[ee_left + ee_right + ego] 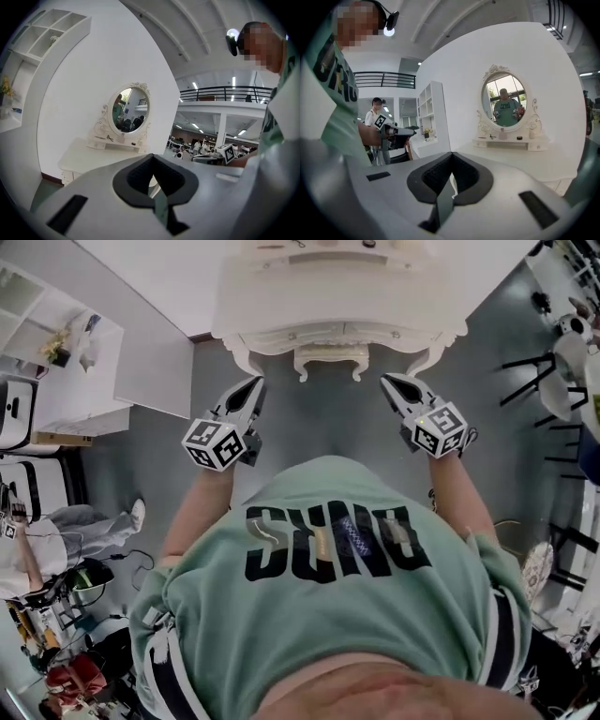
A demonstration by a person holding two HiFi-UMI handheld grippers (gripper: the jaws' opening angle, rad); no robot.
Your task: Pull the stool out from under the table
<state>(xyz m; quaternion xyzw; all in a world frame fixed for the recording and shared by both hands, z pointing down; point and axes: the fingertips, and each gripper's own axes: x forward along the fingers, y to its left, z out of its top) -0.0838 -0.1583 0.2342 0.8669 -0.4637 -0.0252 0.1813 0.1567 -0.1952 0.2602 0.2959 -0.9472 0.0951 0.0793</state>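
The white carved stool (330, 358) sits tucked under the front edge of the white dressing table (281, 296), and only its front rim shows. My left gripper (255, 388) hangs in the air short of the table's left front leg, shut and empty. My right gripper (388, 383) is level with it near the right leg, also shut with nothing in it. Neither touches the stool. In the left gripper view the jaws (151, 157) meet at the tip below the oval mirror (130, 110). The right gripper view shows closed jaws (451, 154) and the table top (520, 161).
A white shelf unit (56, 343) and a white partition wall (141, 343) stand to the left. A person (84, 526) is at the left edge with cables and gear on the floor. Black chairs (544, 381) and a small table stand to the right. Grey floor (319, 423) lies before the stool.
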